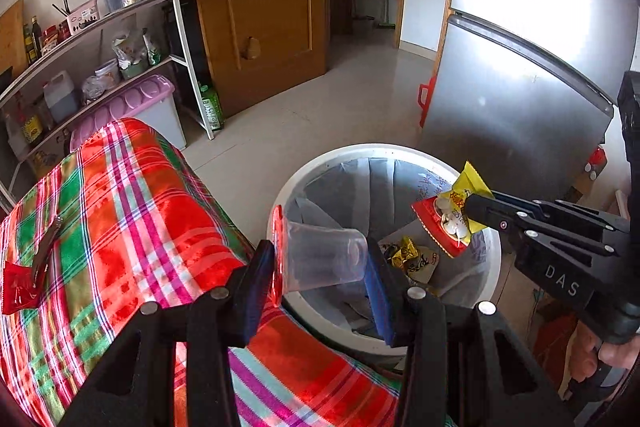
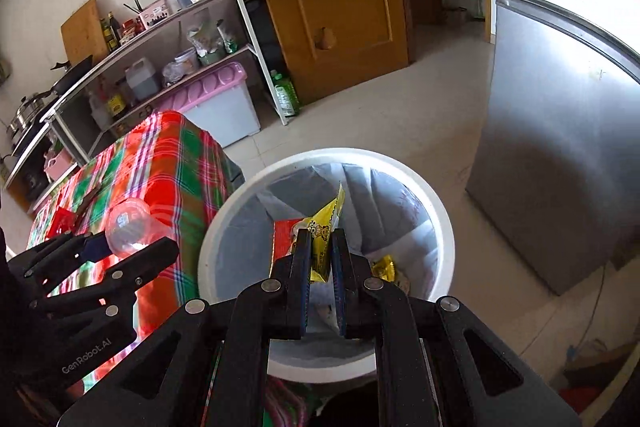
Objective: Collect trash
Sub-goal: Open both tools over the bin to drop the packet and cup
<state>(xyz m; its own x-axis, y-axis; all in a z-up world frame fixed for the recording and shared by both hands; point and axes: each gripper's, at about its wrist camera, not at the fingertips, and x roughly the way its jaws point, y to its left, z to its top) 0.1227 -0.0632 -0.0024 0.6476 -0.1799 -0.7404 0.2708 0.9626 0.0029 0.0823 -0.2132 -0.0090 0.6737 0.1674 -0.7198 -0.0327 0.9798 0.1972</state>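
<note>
- Step in hand, by my reading: the drop-off. Both grippers carry trash at the bin (image 2: 440, 227), a white pail lined with a grey bag, standing on the floor just beside the table (image 1: 120, 207) with its plaid cloth.
- Left gripper (image 1: 320, 259) holds a clear plastic cup (image 1: 324, 255) on its side, pads pressing the rim end and the base, jaws part-way wide. The cup hangs at the near rim of the bin, half over the cloth edge.
- Right gripper (image 2: 322, 251) has its jaws narrow, pinched on snack wrappers (image 2: 316, 227), yellow and red, dangling over the bin's mouth.
- Bin already holds some yellow wrappers (image 1: 408, 255) at the bottom.
- Next move, as I judge it: let the wrappers go first, since they sit well over the opening; the cup needs carrying a little further over the liner before the jaws widen, or it may roll off the rim.
- Left on the table: a red packet (image 1: 18, 287) and a dark thing beside it, too blurred to name.
</note>
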